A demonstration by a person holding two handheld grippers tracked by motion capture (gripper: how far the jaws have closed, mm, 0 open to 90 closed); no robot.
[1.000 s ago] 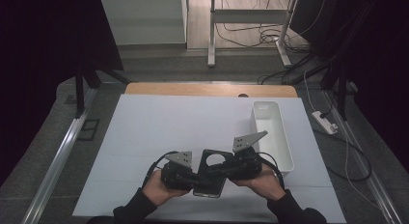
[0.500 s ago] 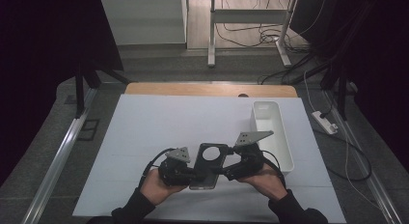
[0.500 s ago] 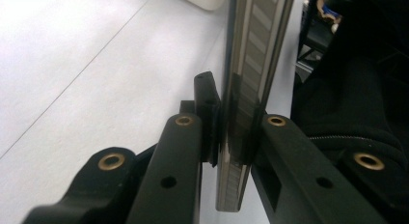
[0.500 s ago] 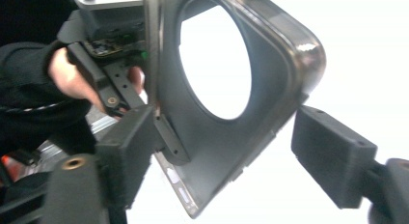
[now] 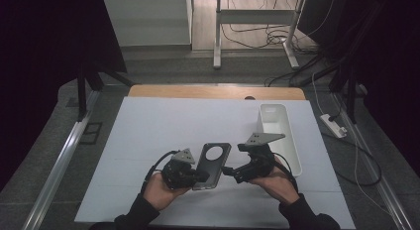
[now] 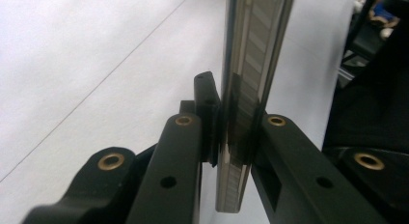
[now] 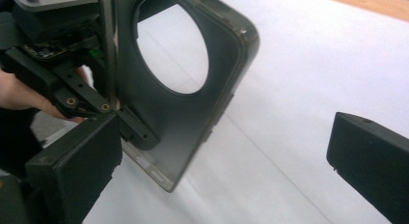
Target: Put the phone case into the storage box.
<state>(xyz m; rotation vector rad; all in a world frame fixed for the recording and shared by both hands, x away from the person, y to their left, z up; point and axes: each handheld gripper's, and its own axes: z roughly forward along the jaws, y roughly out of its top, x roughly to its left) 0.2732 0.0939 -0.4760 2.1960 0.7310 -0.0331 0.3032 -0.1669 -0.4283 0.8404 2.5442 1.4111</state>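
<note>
A dark phone case (image 5: 214, 163) with a big round hole is pinched at its near edge by my left gripper (image 5: 200, 176), which is shut on it. In the left gripper view the case (image 6: 253, 74) stands edge-on between the two jaws of that gripper (image 6: 236, 125). My right gripper (image 5: 231, 172) sits just right of the case; its jaws have just been opening and now stand wide apart. In the right gripper view the case (image 7: 193, 113) hangs ahead beside the left jaw of the gripper (image 7: 224, 156), with no pad touching it, and the left gripper (image 7: 89, 105) clamps its rim.
A long white tray (image 5: 289, 141) lies at the right of the white table sheet (image 5: 163, 126), close behind the right hand. The wooden table edge (image 5: 213, 92) runs along the back. Cables and a power strip (image 5: 333, 126) lie on the floor to the right.
The right gripper has opened and let go of the case, drawing slightly right. The case, kept in the left gripper, has swung up and away from the person.
</note>
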